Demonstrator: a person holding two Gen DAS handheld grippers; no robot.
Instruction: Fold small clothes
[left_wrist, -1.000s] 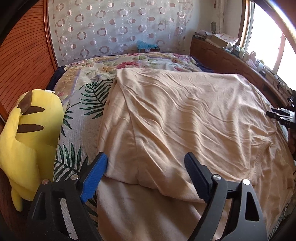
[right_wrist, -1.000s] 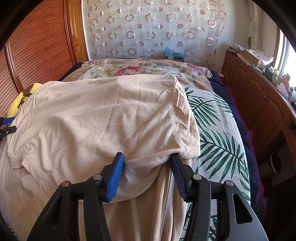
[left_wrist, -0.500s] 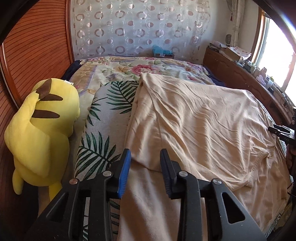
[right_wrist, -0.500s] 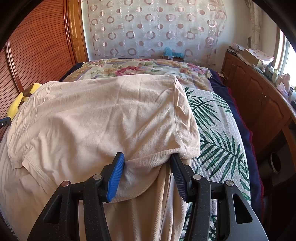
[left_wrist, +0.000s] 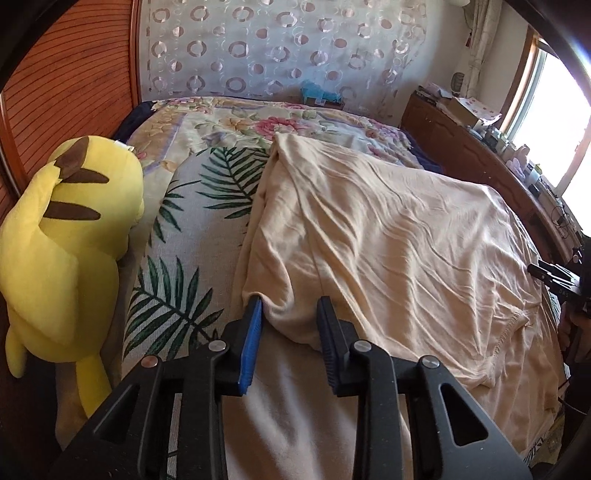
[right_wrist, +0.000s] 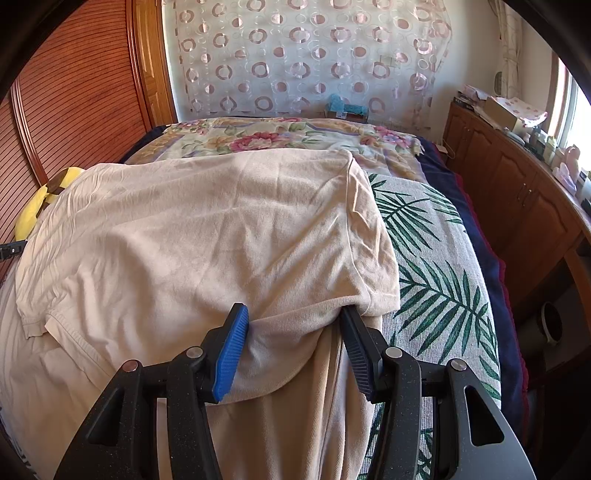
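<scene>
My left wrist camera is looking forward and down past my left gripper (left_wrist: 288, 314), close over the near corner of the beige shirt (left_wrist: 388, 251). My right wrist camera is doing likewise from the opposite corner. Both are sharing the shirt, the palm-leaf blanket (right_wrist: 436, 258) and the circle-patterned curtain (left_wrist: 280, 48) at upper centre.

Daylight pours in from the bright window (left_wrist: 554, 122) on the right of both views, blown out to white glare there. It lights the crumpled beige cotton garment (left_wrist: 388, 240) strongly, its wrinkles casting fine shadows, while the reddish slatted wooden panel (right_wrist: 74, 110) at left sits dimmer. Both views are sharp at centre, bent hard by fisheye, with dark rounded corners.
</scene>
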